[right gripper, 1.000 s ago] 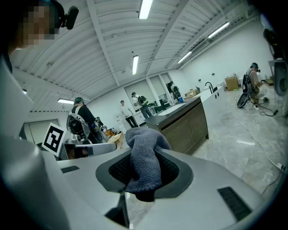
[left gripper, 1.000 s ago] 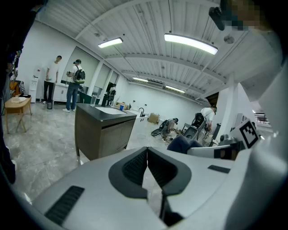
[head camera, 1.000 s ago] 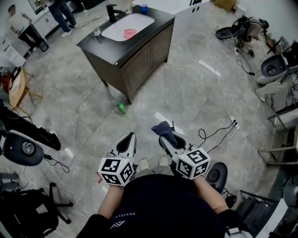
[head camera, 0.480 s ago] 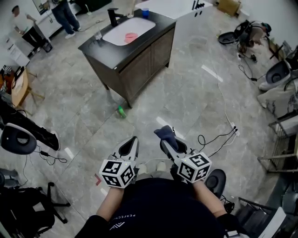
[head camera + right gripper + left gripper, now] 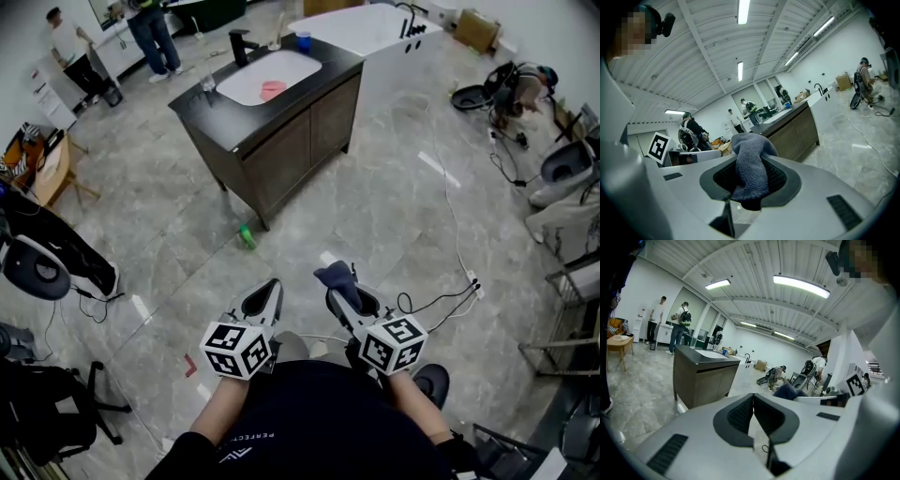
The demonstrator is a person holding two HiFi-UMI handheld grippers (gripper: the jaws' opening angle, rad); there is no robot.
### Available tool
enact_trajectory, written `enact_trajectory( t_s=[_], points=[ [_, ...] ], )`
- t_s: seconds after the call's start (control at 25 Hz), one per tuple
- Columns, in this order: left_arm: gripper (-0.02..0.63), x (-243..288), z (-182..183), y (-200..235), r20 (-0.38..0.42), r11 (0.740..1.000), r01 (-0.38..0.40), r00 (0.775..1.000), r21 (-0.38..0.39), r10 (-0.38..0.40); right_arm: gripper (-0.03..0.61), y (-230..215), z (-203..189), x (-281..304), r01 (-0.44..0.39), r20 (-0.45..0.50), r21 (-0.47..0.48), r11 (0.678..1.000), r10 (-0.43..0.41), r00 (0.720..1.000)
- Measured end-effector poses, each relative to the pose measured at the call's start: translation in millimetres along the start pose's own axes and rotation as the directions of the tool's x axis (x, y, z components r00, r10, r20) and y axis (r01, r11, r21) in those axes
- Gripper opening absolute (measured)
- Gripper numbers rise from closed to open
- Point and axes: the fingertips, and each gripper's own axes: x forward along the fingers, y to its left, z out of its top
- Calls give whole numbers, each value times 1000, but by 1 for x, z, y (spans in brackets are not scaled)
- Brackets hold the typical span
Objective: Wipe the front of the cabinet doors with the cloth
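Observation:
A dark wood vanity cabinet (image 5: 281, 141) with two front doors (image 5: 309, 131) stands well ahead of me on the grey stone floor; it also shows in the left gripper view (image 5: 705, 383) and in the right gripper view (image 5: 790, 136). My right gripper (image 5: 339, 283) is shut on a dark blue cloth (image 5: 336, 275), which bulges out between its jaws (image 5: 750, 168). My left gripper (image 5: 262, 295) is held low beside it, shut with nothing in it (image 5: 753, 416). Both grippers are far short of the cabinet.
A white sink basin (image 5: 267, 75) with a pink thing (image 5: 272, 90) in it tops the cabinet. A green bottle (image 5: 246, 236) lies on the floor by its corner. Cables (image 5: 450, 281) run at the right, chairs and bags at both sides. Two people (image 5: 150, 33) stand far back left.
The view has shifted, so the cabinet sits a little lower and further right in the head view. Both grippers keep their pose, the cloth still held in the right one.

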Motion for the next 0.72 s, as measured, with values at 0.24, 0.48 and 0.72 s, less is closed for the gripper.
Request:
enact_trajectory(
  t_s=[0.24,0.48,0.72],
  points=[
    [9,8,-1,-2,-8,1000,-26,1000,-4,26,123,-17,1,-4,-3,0,27,1000,3,1000],
    [9,26,6,0,-18,999,-33,999,12,33,123,-37,8,1,8,7,54,999,-9,1000],
    [9,53,8,13,-28,1000,-29,999,-1,29,123,-52,9,16,16,-23,41,999,-15,1000]
  ],
)
